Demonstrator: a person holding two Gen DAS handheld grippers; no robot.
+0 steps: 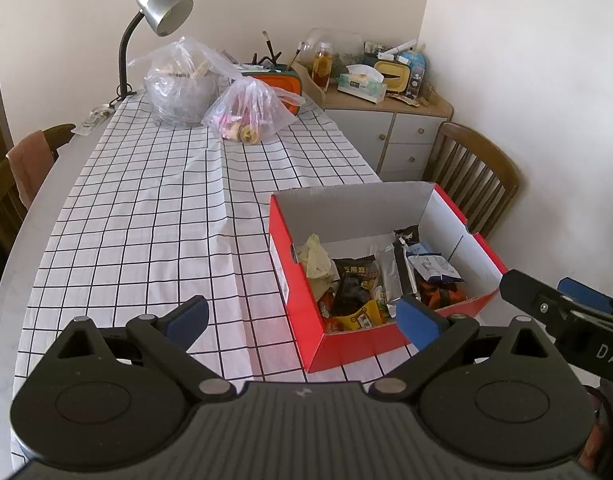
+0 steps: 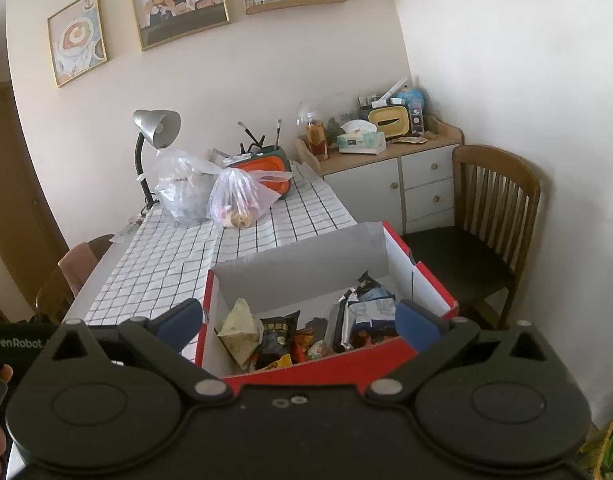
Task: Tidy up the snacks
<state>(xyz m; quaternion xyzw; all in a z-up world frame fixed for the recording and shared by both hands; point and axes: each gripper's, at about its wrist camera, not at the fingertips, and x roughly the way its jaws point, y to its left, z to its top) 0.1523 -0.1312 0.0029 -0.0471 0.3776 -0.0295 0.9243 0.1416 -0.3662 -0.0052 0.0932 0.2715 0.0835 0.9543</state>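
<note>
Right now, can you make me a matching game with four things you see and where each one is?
Things:
1. silver metal desk lamp
2. red cardboard box
3. green tissue box
4. black snack packet

Places:
A. on the wooden cabinet top
B. inside the box
C. at the table's far left corner
D. on the checked cloth, at the table's near right

Pairs: 1-C, 2-D, 3-A, 4-B

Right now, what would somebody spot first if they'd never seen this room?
Probably the red box near the table's front edge, stuffed with snack packets. After that, the two clear plastic bags at the far end of the checked tablecloth, beside a silver desk lamp.
</note>
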